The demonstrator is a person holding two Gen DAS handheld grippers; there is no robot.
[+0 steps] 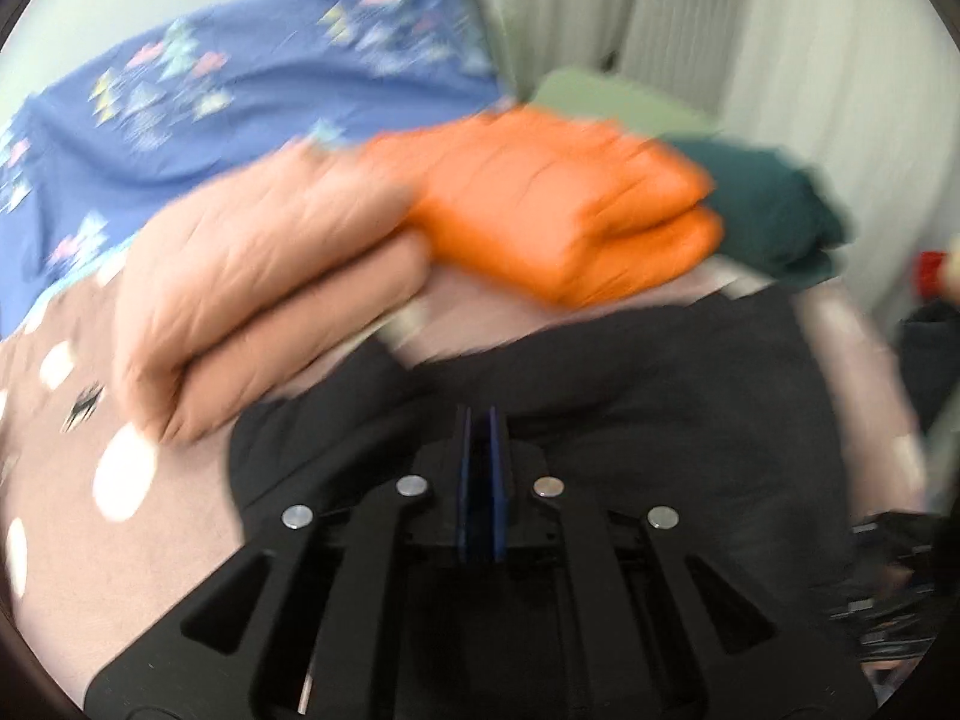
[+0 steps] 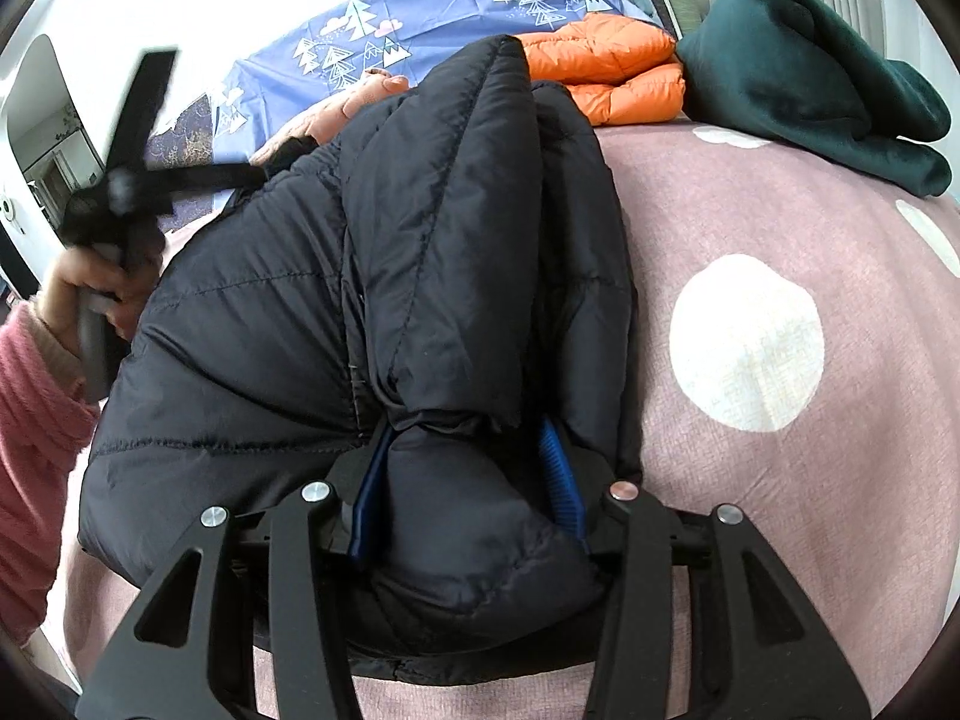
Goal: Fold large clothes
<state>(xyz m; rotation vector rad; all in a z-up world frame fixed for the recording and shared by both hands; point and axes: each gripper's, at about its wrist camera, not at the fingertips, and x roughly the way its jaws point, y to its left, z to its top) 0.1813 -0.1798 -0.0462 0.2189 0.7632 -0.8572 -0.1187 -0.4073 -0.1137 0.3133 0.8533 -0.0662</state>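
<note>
While the black puffer jacket (image 2: pixel 372 276) lay bunched on the pink bedspread (image 2: pixel 780 480) with its large white dots, the right gripper (image 2: pixel 468 468) was clamped on a thick wad of its quilted fabric, the 2 blue pads (image 2: pixel 555 468) spread wide by the padding squeezed between them. From that grasp the jacket's long axis ran away toward the far left, rising in a ridge of fabric that pointed at the folded orange jacket (image 2: pixel 606 78) and the blue tree-print sheet (image 2: pixel 384 42) beyond. The left gripper (image 1: pixel 479 420) was pinched together with its blue pads almost touching and nothing visible between them; in the right wrist view it showed as a blurred black shape (image 2: pixel 126 180) raised at the jacket's left edge, held by a hand (image 2: pixel 90 294) in a pink sleeve. Its own camera was smeared by motion, but it looked out over the dark fabric (image 1: pixel 600 420) just below, with a folded peach garment (image 1: pixel 270 264) to the far left and a dark green garment (image 1: pixel 774 210) to the far right. By my reading, the next fold turned on the right gripper carrying its held end along that long axis toward the far side, since it alone had hold of the cloth, while the left, nearer the left edge, would need to part its pads before taking a grip.
</note>
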